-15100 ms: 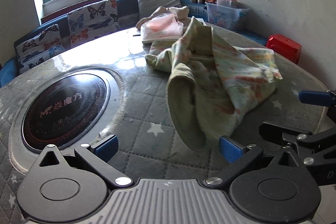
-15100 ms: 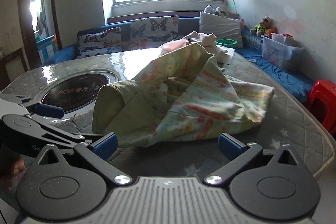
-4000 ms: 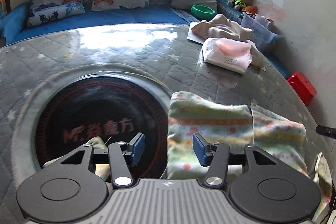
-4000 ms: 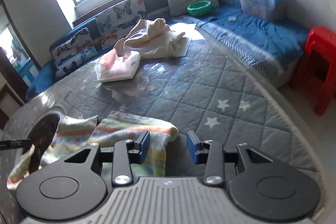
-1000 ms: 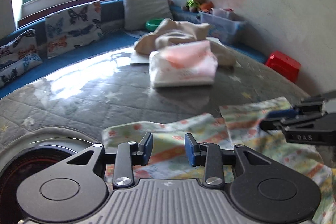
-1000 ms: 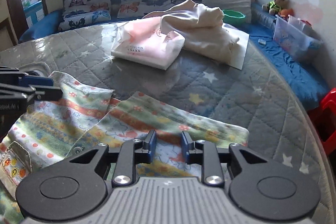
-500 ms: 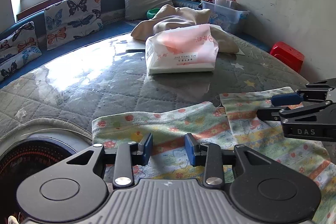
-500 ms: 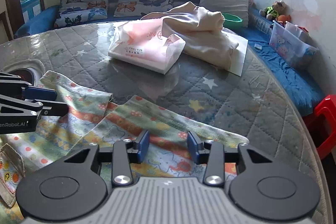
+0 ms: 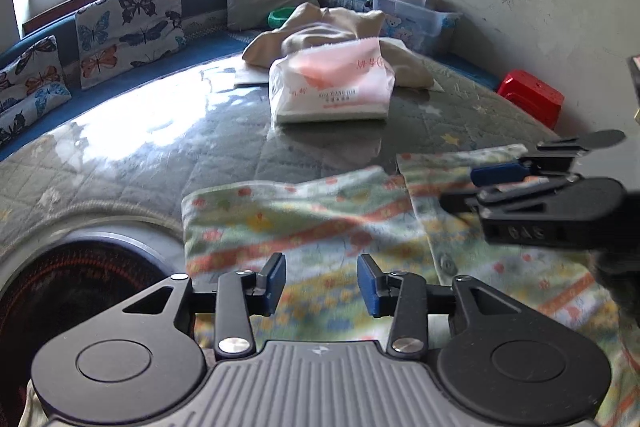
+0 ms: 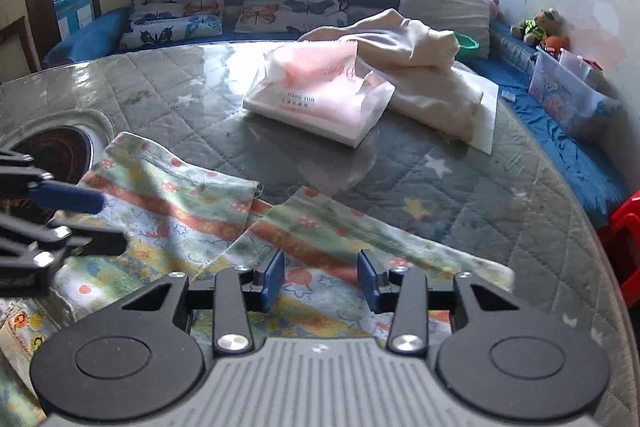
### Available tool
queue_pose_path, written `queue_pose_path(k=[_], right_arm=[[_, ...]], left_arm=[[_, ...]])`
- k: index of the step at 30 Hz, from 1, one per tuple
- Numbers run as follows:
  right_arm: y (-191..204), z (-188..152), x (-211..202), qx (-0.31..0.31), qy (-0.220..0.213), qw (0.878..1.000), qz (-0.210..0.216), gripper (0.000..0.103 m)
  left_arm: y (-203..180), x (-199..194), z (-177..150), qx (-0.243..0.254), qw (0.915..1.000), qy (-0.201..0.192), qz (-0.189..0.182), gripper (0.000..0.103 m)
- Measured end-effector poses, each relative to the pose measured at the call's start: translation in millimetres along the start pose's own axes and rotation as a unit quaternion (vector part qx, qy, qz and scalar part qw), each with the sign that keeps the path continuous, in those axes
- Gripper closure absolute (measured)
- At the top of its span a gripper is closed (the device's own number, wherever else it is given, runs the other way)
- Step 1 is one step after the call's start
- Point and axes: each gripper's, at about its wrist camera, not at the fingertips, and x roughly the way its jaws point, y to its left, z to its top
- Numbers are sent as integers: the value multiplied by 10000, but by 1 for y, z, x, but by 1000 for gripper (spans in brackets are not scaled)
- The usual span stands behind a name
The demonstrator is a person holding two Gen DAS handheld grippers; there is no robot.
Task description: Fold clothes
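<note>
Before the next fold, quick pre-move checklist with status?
1. Garment lying flat on the table: ok, spread out, both far flaps laid down.
2. Left tongs free of cloth: ok, jaws have just been opening, nothing pinched between them.
3. Right tongs free of cloth: ok, jaws have just been opening, pads apart above the garment.
4. Space beyond the garment: ok, the bag sits apart from its far edge.
5. Garment clear of the dark round inset: not ok, its left edge overlaps the rim.
6. Near hem straight: cannot tell, hidden by the tongs.
</note>
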Motion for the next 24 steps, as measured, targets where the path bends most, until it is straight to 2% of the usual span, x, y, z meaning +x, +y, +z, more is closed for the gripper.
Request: queue_pose_path(k=[3,6,10,17,24], right_arm=[[2,1,0,15,-20,10000,-71,62],[9,-3,-10,-110,-22,9998,143,62],[31,-14,-30,-575,42,9973,444,62],[64,-43,-63,-1126,44,9919,592,62],[90,-76,-97,-1348,54,9856,1022,61]], left_arm=[[0,-9,-8,44,10000,54,40,56],[-1,-21,-16,65,10000,64,25,56],[-5,-36,-32,113,9999,88,20,54],[-15,-62,-63,160,9998,108,1,53],[-19,-87,-95,96,9999,1,65,52]])
